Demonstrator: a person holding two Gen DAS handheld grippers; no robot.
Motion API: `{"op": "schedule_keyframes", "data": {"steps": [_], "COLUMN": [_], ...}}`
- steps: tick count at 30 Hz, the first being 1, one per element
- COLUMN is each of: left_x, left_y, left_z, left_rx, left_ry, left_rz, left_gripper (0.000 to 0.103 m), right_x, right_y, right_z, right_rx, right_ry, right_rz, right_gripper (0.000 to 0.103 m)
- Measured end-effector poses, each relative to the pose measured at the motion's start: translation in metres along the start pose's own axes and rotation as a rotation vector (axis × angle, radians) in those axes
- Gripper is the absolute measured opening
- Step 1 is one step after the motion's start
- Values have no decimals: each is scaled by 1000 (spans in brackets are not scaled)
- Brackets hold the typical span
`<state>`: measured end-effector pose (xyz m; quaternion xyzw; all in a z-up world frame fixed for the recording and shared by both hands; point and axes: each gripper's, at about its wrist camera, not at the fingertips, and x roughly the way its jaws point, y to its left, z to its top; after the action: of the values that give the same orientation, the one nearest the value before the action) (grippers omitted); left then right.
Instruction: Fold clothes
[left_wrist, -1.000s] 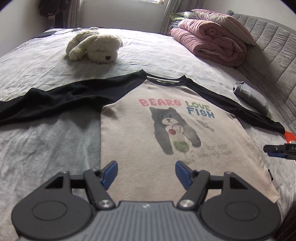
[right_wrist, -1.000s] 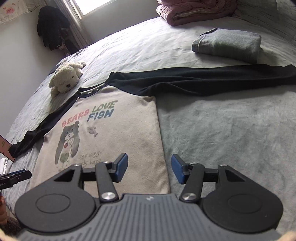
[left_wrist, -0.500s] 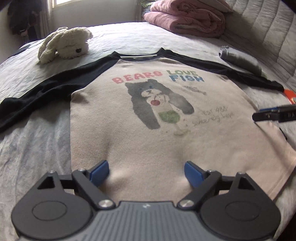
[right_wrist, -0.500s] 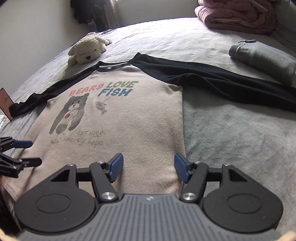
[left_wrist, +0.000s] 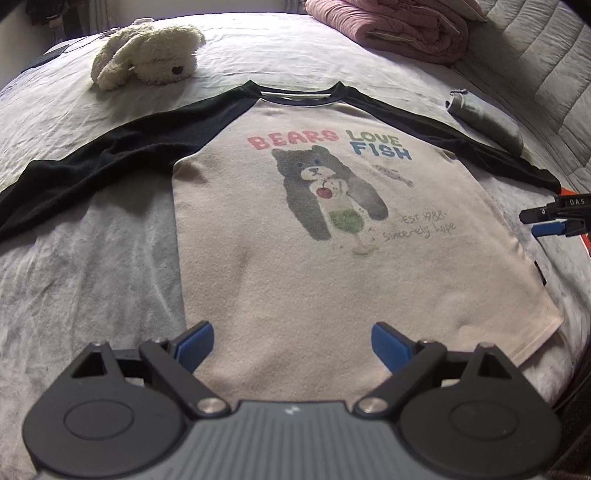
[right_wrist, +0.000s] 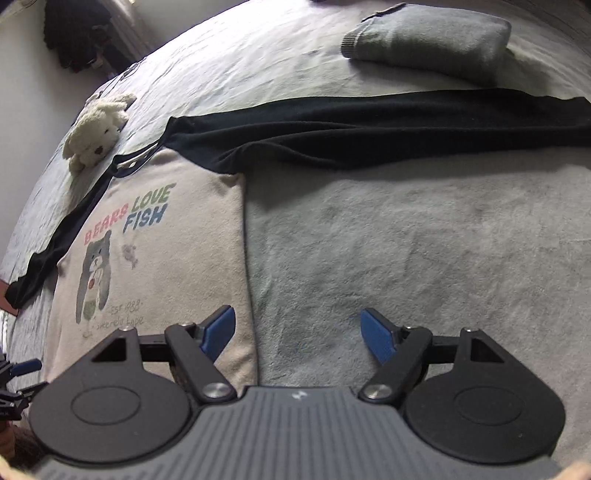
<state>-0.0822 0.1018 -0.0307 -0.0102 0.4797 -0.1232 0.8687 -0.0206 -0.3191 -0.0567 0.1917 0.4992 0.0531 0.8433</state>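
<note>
A cream shirt with black long sleeves and a bear print (left_wrist: 332, 229) (right_wrist: 155, 258) lies spread flat, face up, on the grey bed cover, both sleeves stretched out sideways. My left gripper (left_wrist: 291, 341) hovers over the shirt's lower hem, wide open with nothing between its blue pads. My right gripper (right_wrist: 297, 330) hangs over the shirt's right side edge near the hem; its jaws are opening and nothing is pinched. The right gripper's fingertips (left_wrist: 550, 221) show at the right edge of the left wrist view.
A white plush dog (left_wrist: 147, 55) (right_wrist: 96, 133) lies beyond the collar. A folded grey garment (right_wrist: 428, 44) (left_wrist: 484, 118) rests past the right sleeve. Rolled pink bedding (left_wrist: 399, 26) and a quilted headboard (left_wrist: 535, 44) stand at the back right. Bare bed cover (right_wrist: 424, 240) spreads right of the shirt.
Both grippers' jaws have spread wider. The right gripper has shifted rightward, from over the shirt body to its right side edge. The left gripper swung slightly over the hem.
</note>
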Motion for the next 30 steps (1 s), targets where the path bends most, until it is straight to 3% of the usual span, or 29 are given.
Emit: {"op": "schedule_keyframes", "data": {"steps": [5,13,20,30], "left_x": [9,42,76,104], "left_y": [-8,-28,-41,-42], "left_z": [22,64,96,101], "left_rx": [-50,-87,-84,-83], "left_ry": [-17,-24,-26,-49], "left_rz": [1,-20,-22,13], "left_gripper": [93,93,93,93], "right_x": [2,4,10,9], "right_y": [-30,-61,-80,-107], "right_z": [20,44,65,66], "right_rx": [205,420,510,605], "right_ry": [-22,-129,-196,-319], "right_rz": [69,65,35,50], "right_gripper": [78,78,78,78]}}
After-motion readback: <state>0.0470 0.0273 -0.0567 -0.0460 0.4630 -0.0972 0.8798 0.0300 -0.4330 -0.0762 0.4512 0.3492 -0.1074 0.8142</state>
